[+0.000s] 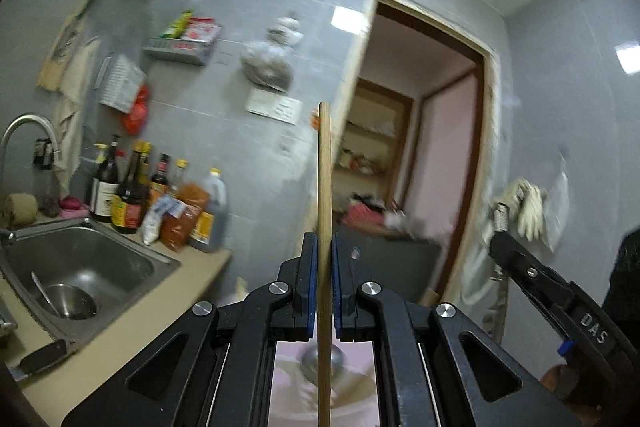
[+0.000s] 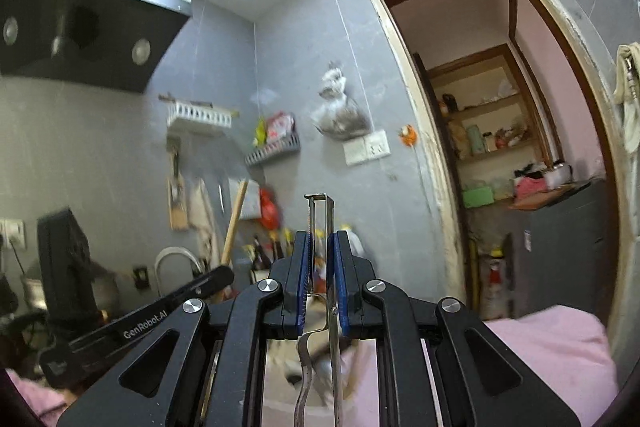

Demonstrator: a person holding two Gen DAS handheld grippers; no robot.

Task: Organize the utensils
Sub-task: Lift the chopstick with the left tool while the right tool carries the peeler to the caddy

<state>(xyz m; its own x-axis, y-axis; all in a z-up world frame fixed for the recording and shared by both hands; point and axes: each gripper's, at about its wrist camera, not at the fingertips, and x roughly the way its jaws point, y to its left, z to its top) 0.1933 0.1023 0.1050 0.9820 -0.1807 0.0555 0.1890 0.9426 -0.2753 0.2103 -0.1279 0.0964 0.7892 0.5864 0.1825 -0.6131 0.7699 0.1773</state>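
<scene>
Steel sink (image 1: 132, 259) holds a ladle (image 1: 70, 301).

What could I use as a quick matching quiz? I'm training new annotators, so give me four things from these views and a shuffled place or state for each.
1. wooden handle
2. metal peeler
3. steel bowl
4. sauce bottles

A. in the sink
B. clamped in the right claw
C. clamped in the left claw
D. standing on the counter

Pairs: 1-C, 2-B, 3-A, 4-D
</scene>
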